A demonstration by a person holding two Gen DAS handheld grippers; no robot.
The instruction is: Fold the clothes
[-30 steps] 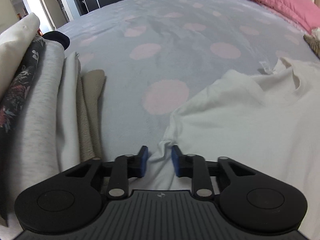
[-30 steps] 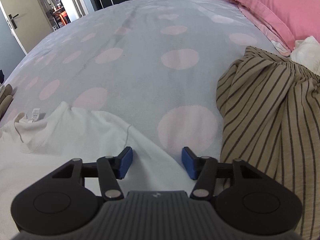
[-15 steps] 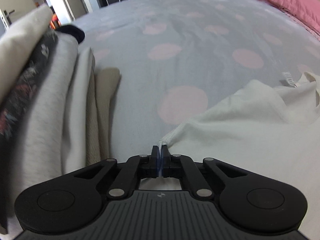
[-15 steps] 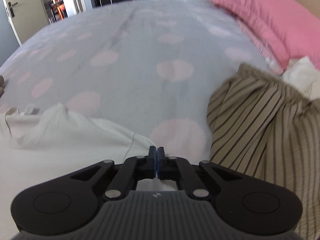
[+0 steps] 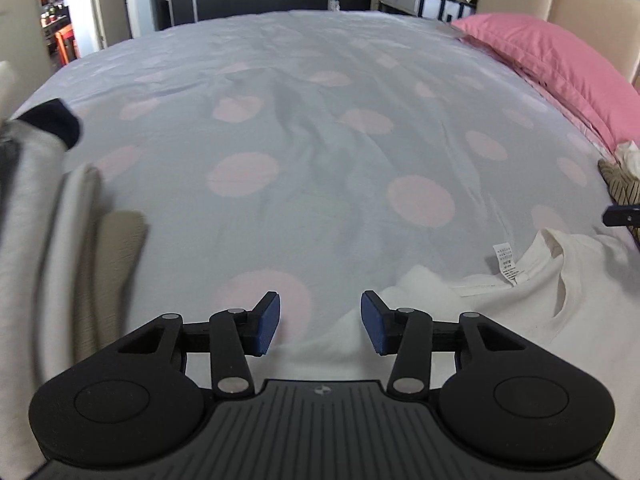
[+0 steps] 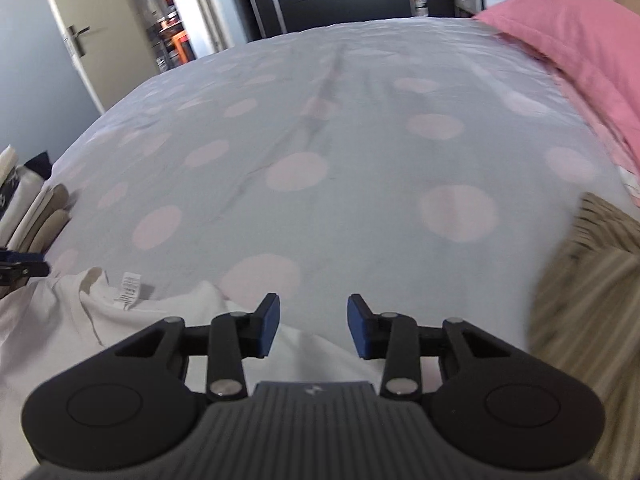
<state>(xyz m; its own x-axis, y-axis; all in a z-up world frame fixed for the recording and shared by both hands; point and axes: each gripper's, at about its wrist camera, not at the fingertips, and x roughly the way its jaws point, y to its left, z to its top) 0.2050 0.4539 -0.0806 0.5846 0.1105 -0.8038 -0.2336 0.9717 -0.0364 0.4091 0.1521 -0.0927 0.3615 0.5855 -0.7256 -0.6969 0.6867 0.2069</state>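
We hold both grippers low over the bed, each tilted down and forward. Our left gripper has its blue pads apart and its jaws are opening; the edge of the white T-shirt lies beneath the gap, unpinched. Our right gripper is also opening, with the T-shirt under and left of it, not gripped. Folded clothes are stacked at left, a striped garment at right.
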